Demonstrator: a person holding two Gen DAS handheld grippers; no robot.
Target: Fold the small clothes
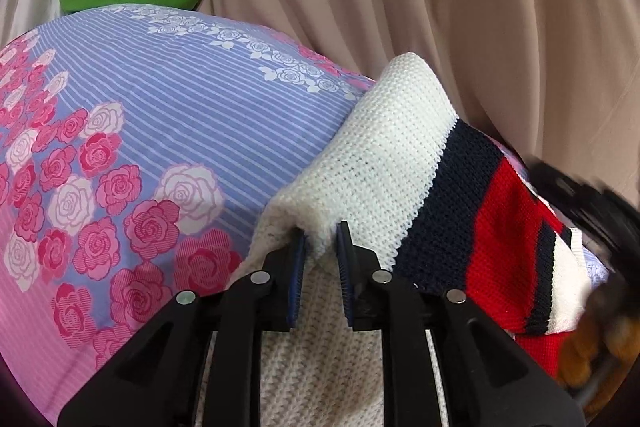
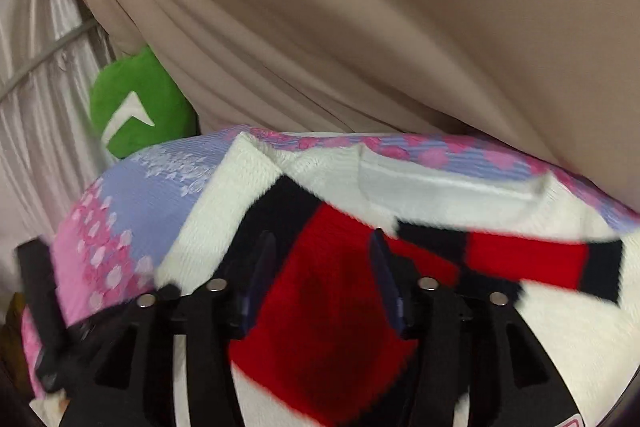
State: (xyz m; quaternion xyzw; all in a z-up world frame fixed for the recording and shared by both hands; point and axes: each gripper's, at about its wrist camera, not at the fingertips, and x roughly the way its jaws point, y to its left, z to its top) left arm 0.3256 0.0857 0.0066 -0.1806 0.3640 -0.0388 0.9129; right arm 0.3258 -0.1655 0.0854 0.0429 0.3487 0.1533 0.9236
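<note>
Evidently mid-fold: left gripper (image 1: 320, 247) pinches the white knit of the sweater (image 1: 372, 163), anchoring it centre-frame on the floral bedsheet (image 1: 160, 107); right gripper (image 2: 320, 267) hovers, jaws apart, empty.

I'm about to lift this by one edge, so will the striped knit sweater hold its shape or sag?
The sweater will likely sag: its folded white sleeve already bends softly over itself. The chunky knit probably grips rather than slips between the left tongs. It looks light for its bulk.
</note>
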